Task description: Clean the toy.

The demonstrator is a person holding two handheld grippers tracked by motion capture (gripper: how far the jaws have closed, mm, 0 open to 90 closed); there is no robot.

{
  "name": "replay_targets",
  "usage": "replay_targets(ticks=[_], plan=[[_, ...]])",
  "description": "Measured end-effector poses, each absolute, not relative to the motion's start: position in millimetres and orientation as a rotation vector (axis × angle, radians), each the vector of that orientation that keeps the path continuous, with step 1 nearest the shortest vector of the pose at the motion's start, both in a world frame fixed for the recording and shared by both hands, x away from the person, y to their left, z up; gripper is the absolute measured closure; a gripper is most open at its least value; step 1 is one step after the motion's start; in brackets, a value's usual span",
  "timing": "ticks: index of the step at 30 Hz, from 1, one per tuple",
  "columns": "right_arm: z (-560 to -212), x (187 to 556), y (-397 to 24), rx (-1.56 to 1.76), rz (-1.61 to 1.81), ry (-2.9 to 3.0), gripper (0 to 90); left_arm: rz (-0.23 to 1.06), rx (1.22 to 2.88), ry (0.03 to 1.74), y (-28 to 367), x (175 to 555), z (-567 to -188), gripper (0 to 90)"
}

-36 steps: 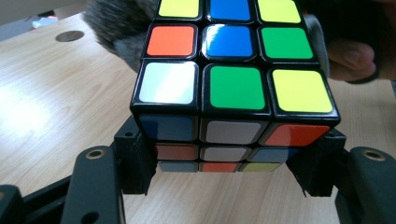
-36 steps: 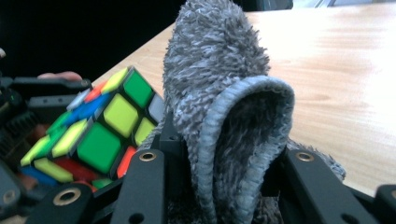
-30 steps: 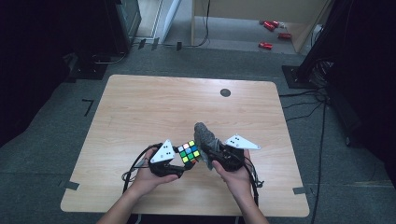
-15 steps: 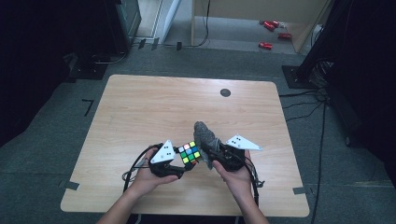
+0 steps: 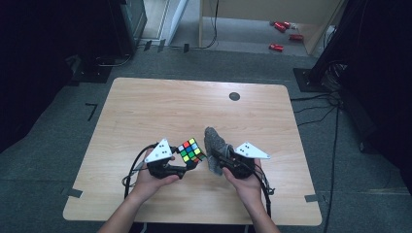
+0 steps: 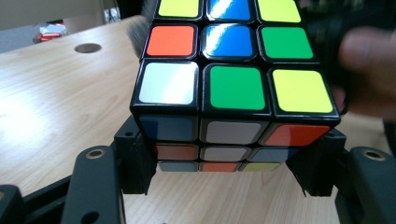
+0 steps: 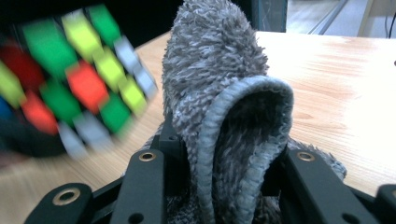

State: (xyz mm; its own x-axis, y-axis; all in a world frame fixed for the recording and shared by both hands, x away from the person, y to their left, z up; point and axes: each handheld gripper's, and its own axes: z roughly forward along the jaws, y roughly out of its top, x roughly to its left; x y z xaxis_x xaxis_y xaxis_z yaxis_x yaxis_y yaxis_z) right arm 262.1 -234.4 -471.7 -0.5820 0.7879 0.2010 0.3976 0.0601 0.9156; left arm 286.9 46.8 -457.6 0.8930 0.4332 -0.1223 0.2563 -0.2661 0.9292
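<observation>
Two fingers (image 6: 130,163) clamp cube (image 6: 233,88) — cloth (image 7: 224,116) beside

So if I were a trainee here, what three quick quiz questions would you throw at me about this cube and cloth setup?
1. True or false: the left gripper is shut on the puzzle cube.
2. What does the right gripper hold? A) a sponge B) a grey cloth C) a red can
3. Fill in: the cube's top face in the left gripper view has a ___ sticker at its near middle.

Key:
1. True; the jaws press the cube's two sides.
2. B; the grey cloth stands folded between the jaws.
3. Green.
</observation>
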Motion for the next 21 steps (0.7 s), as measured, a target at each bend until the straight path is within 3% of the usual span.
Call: replay_targets(ticks=[5, 21], plan=[[-488, 258, -215, 1.029, 1.462, 2.108, 64.1, 0.150, 1.803, 0.556, 56, 291, -454, 35.1], [-493, 243, -179, 0.812, 1.432, 2.218, 64.0, 0.085, 1.796, 0.571, 50, 290, -456, 35.1]])
